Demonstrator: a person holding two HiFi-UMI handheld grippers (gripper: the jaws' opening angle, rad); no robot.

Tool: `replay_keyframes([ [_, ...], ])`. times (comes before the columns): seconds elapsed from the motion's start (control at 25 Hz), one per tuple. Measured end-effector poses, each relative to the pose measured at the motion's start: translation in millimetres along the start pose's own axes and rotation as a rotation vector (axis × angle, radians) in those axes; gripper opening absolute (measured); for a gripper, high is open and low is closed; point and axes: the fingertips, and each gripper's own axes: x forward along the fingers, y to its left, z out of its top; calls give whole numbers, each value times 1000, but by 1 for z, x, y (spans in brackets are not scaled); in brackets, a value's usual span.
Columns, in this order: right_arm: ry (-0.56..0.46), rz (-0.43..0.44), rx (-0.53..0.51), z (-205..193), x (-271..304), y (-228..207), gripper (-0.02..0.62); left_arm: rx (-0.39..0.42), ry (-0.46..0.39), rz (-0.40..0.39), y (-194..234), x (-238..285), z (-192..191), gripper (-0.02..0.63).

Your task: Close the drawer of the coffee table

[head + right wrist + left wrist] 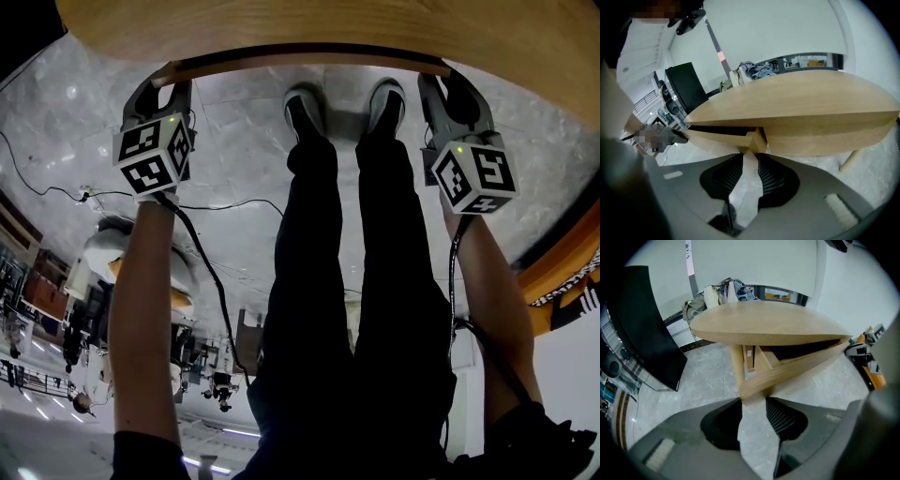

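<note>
In the head view, the person stands at the near edge of the coffee table point(328, 23). Both forearms reach straight down and forward, one on each side of the black-trousered legs point(347, 281). The left gripper point(172, 82) meets the left end of the drawer point(300, 61) and the right gripper point(439, 80) meets its right end. The drawer's curved front shows as a narrow band just out from under the tabletop's near edge. Each marker cube sits above its wrist, and a black cable point(202, 253) trails along the left arm over the grey marble floor point(234, 122). In the left gripper view, the left gripper point(753, 401) points at the table's left corner. Its jaws are clenched on the rounded end of the drawer point(797, 366), whose front angles away to the right. A dark gap lies between the drawer front and the tabletop point(768, 324), so the drawer stands partly out. A table leg point(737, 364) rises behind the jaws, and a black panel point(647, 324) stands on the floor to the left. In the right gripper view, the right gripper point(750, 157) is level with the table's near edge. Its jaws pinch the squared end of the drawer point(722, 136), which runs off to the left under a dark slot. The tabletop point(801, 103) spreads to the right, with a pale leg point(851, 159) at the far right corner.
</note>
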Motion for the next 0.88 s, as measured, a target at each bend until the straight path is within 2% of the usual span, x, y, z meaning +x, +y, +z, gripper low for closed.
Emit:
replay_keyframes([
  [0.16,-44,-25,57,8,5,-4,104,-27,-22,16,4,4,11,166],
  [0.4,-125,-42,69,20,12,-10,106,-26,-57,29,9,11,27,166],
  [0.6,-143,-68,77,30,18,-10,94,-30,-71,33,14,14,38,166],
  [0.88,-201,-100,145,32,19,-14,103,-18,-78,35,15,18,44,166],
])
